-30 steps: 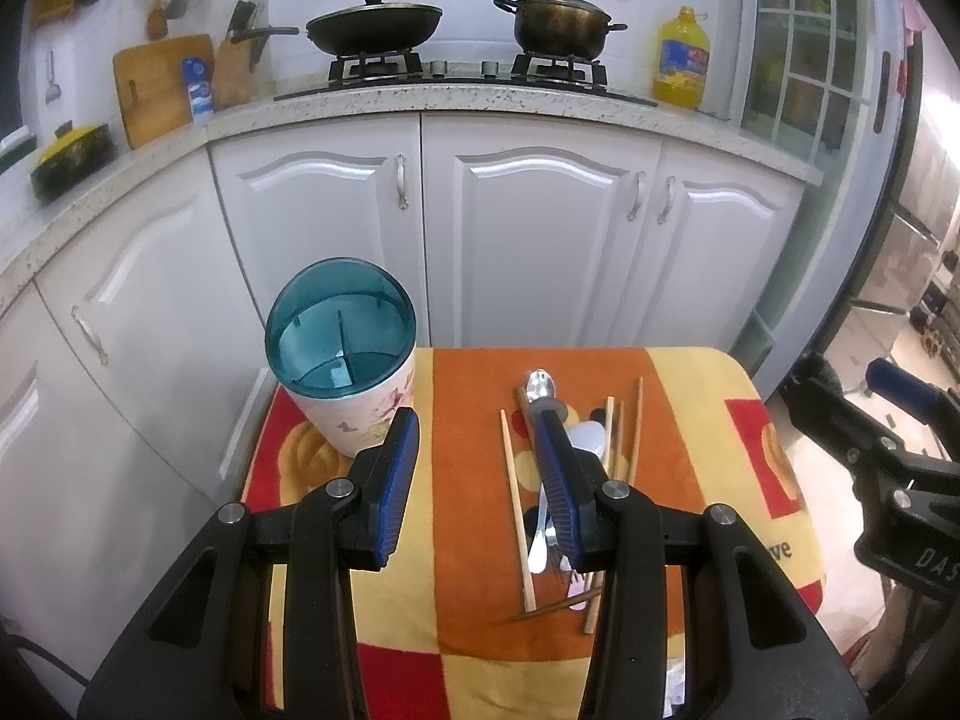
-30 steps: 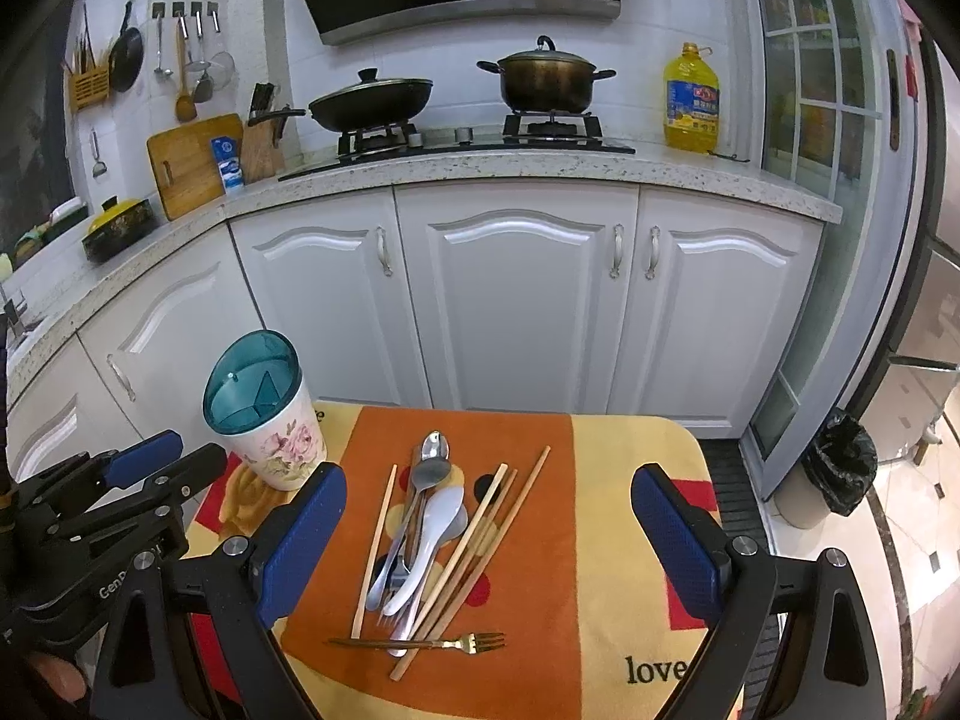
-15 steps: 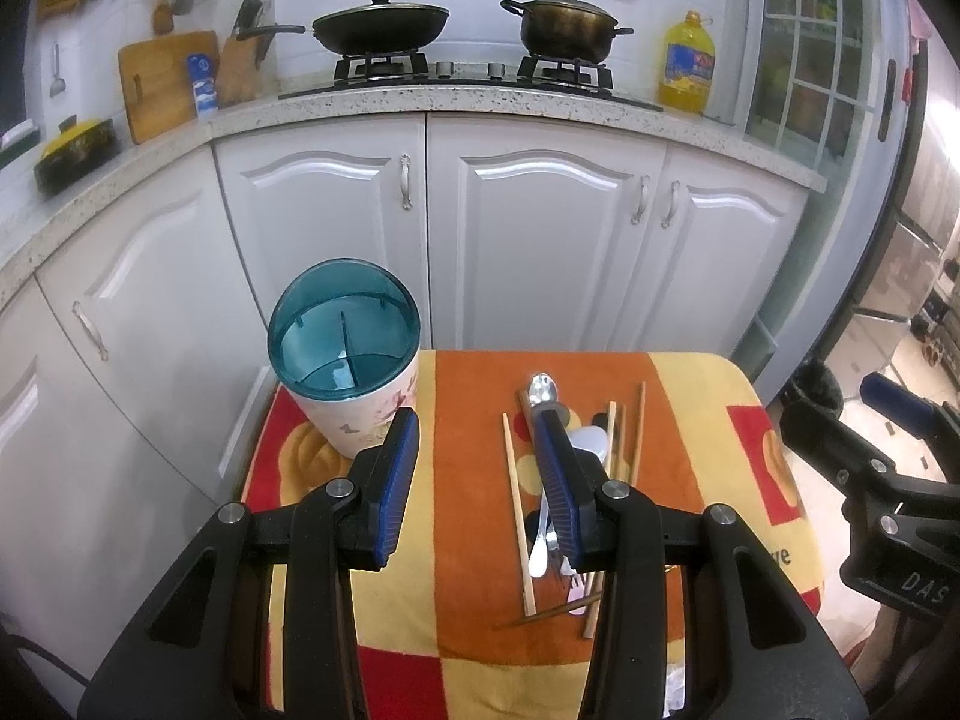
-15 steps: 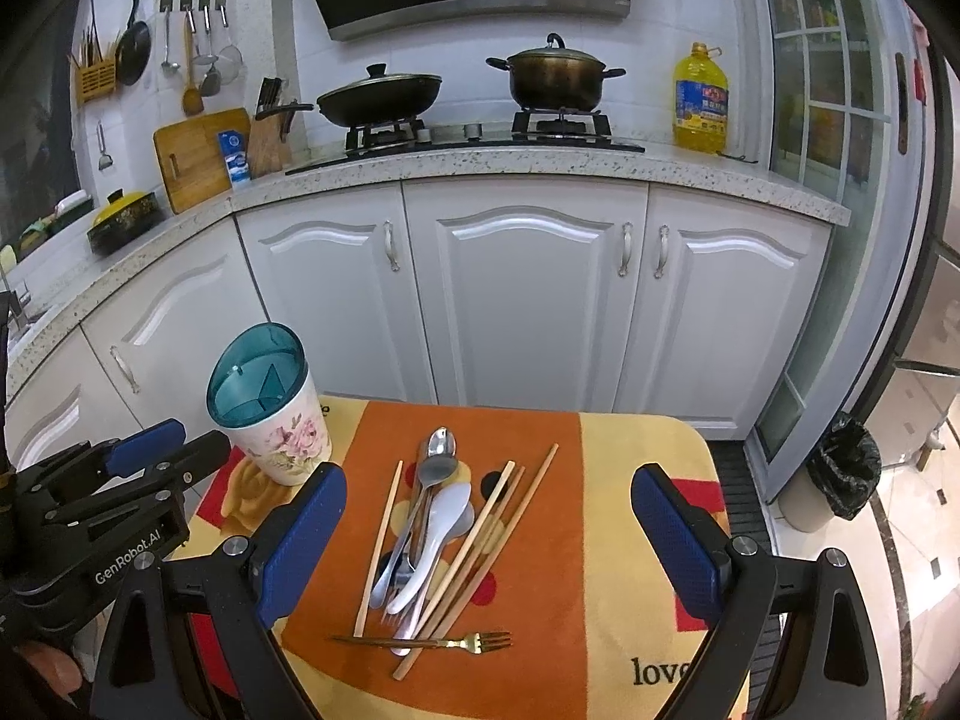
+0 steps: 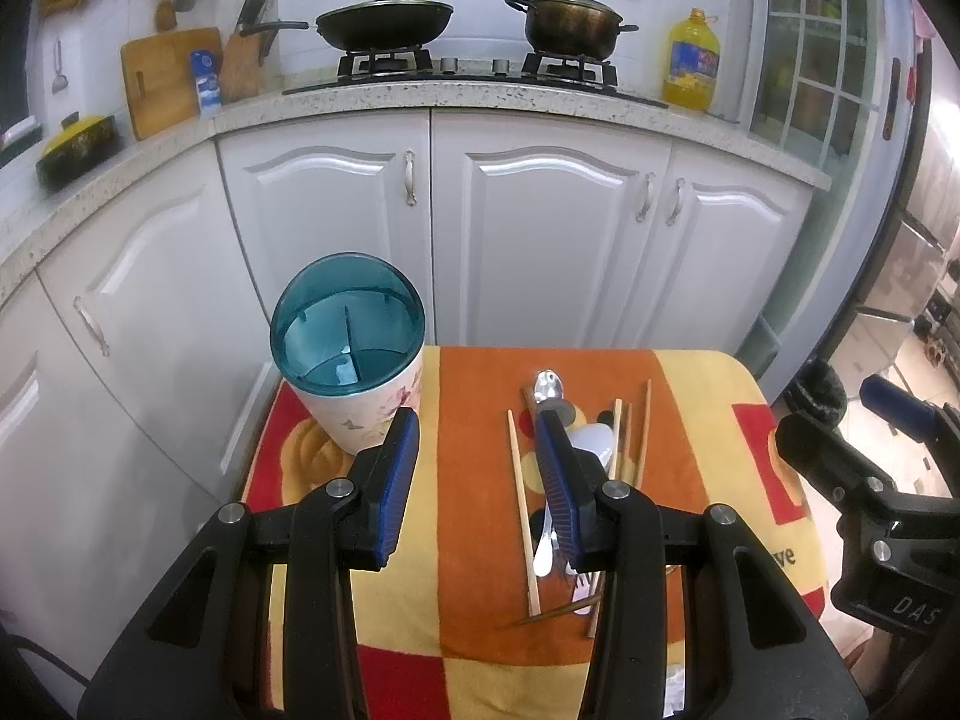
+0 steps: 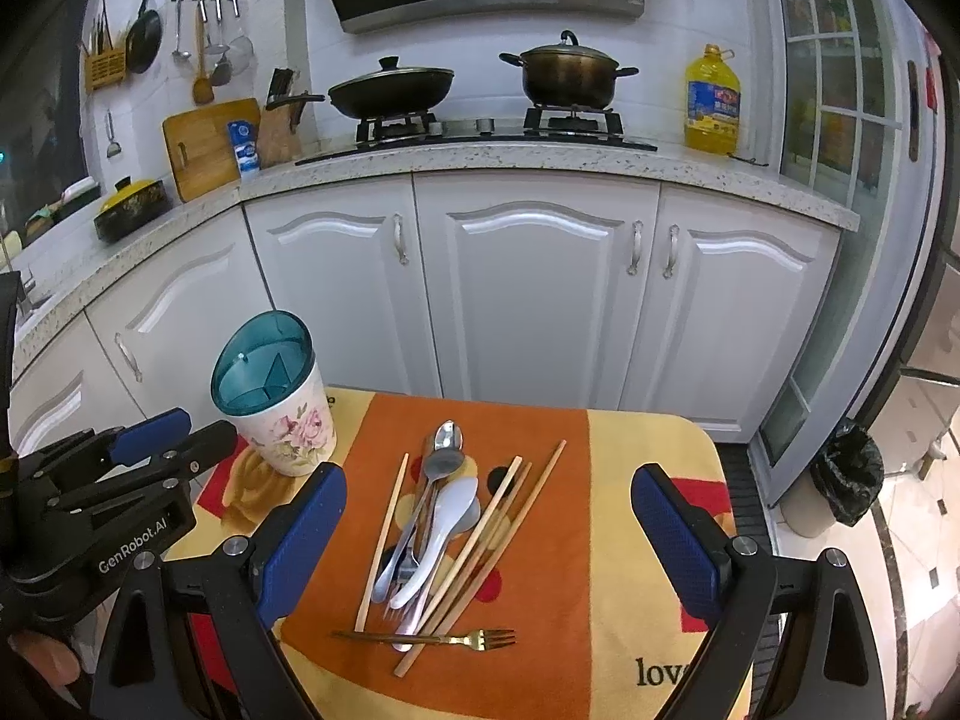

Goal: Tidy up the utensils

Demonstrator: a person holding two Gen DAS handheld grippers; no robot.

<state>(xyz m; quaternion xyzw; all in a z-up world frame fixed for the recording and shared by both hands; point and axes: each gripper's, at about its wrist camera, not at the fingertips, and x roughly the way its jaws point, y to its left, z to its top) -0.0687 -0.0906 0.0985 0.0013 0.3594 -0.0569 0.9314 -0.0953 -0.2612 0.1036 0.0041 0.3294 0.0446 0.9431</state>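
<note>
R gripper [image 6: 486, 534] agape over utensils [image 6: 441, 531].

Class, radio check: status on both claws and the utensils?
Left claw open, right claw open, both empty. Utensil pile loose on cloth; holder upright, lidded. Nothing blocking.

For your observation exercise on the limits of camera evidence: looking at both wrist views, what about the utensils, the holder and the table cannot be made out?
1. Left wrist view: the left claw has one finger covering much of the utensil pile.
2. Right wrist view: the holder base is hidden by the left claw's arm.
3. Right wrist view: the tablecloth lettering is cut off by the right claw.
4. Both views: the holder's compartment bottoms are too dim to read.
</note>
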